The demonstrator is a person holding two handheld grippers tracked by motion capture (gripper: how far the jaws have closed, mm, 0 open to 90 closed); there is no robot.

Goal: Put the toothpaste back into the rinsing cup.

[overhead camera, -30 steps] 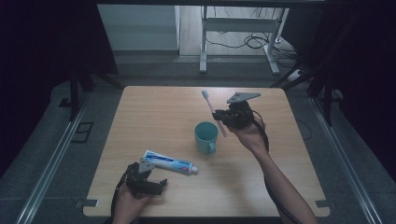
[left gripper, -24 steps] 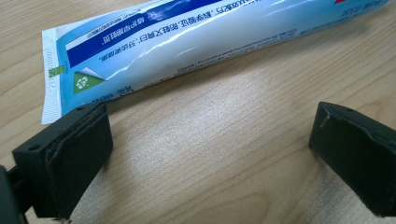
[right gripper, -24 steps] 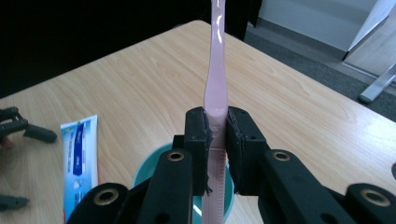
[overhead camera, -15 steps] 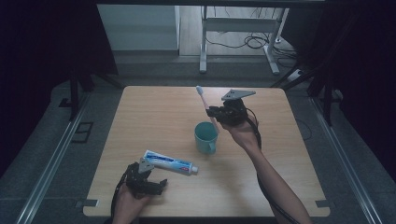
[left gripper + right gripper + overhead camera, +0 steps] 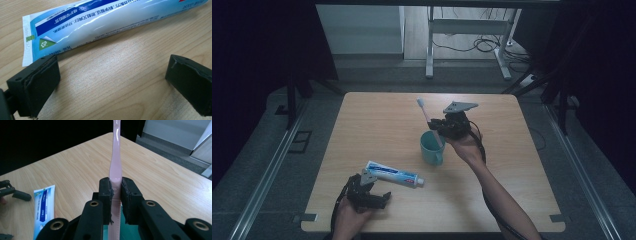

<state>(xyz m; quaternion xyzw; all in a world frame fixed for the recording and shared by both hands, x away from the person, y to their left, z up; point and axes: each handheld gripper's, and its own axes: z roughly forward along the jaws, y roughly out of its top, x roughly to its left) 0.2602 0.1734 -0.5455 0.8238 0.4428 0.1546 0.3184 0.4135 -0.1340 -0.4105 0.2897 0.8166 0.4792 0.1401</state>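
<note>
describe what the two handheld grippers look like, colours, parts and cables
Both are black. The right gripper carries a grey three-cornered plate on top and trails a black cable along the bare forearm. The left gripper has blocky black jaws with flat pads.

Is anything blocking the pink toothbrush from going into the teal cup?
Nothing visible. The right tool grips the pink plastic toothbrush with its lower end at the open teal cup; the blue-and-white toothpaste tube lies aside.
</note>
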